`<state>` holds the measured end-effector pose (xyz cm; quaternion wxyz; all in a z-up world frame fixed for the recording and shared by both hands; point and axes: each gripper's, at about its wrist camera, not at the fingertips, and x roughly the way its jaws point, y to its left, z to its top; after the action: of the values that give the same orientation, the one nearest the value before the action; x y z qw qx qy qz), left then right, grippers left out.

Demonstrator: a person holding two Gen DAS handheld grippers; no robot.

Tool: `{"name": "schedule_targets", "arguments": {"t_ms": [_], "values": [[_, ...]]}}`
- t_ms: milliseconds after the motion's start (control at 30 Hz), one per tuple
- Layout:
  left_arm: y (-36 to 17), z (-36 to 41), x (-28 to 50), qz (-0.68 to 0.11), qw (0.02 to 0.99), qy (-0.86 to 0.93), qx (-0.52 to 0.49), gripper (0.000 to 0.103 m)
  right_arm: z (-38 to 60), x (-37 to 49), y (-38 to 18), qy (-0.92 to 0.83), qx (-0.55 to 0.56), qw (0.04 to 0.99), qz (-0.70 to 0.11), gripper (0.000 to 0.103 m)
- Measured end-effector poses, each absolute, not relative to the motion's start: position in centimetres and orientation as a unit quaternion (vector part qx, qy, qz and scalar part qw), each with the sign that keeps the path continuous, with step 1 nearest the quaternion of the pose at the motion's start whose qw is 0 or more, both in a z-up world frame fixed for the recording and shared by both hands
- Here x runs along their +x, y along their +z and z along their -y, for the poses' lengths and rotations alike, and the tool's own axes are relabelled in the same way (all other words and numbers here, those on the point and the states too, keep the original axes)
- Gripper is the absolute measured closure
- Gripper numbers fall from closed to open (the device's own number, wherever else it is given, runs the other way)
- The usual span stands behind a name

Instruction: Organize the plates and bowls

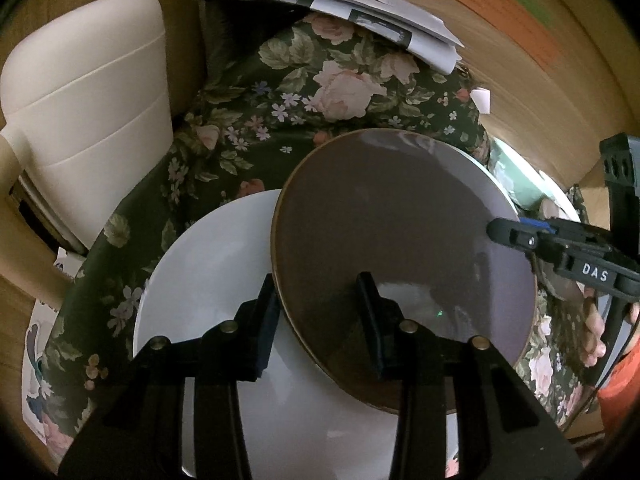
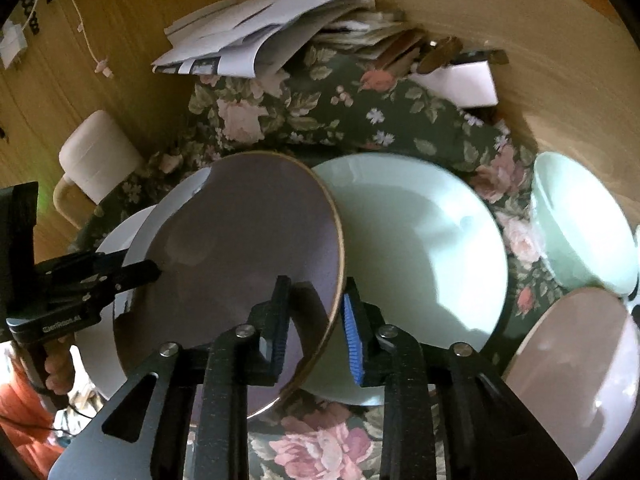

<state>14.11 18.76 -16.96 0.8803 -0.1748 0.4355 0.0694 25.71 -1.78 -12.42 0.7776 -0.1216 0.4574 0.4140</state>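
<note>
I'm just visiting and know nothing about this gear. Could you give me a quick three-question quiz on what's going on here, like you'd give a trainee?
1. Which dish is clamped in the right gripper? A) purple plate B) green bowl C) white plate
2. True or false: the tablecloth is plain white.
3. Fill in: the large plate lying flat just right of the purple plate in the right wrist view is pale ____.
Key: 1 A; 2 false, the tablecloth is floral; 3 green.
</note>
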Motion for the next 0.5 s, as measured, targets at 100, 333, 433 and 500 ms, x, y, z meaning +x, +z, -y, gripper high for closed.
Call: {"name": "schedule_targets", "arguments": {"t_ms": [100,333,433,500], "values": [[-16.9,-19.0,13.8,-0.435,0.88,0.071,-0.176,0.065,2.0,25.6,-12.4,0.413,-0.125,0.781,-0.452,0.083],[-16.8,-18.0,13.5,-0.438,0.882,0.056,-0.165,0.062,2.3,25.5,-12.3,0.414,-0.124,0.784,-0.446,0.083],[-16.8,-18.1,13.6,-0.438,0.88,0.055,-0.175,0.062,2.3,25.6,-12.6,0.412,-0.114,0.784,-0.449,0.083],[-16.6,-17.8,13.6,-0.434,0.883,0.063,-0.169,0.062,2.3,25.6,-12.7,0.408,-0.11,0.785,-0.453,0.083]]}}
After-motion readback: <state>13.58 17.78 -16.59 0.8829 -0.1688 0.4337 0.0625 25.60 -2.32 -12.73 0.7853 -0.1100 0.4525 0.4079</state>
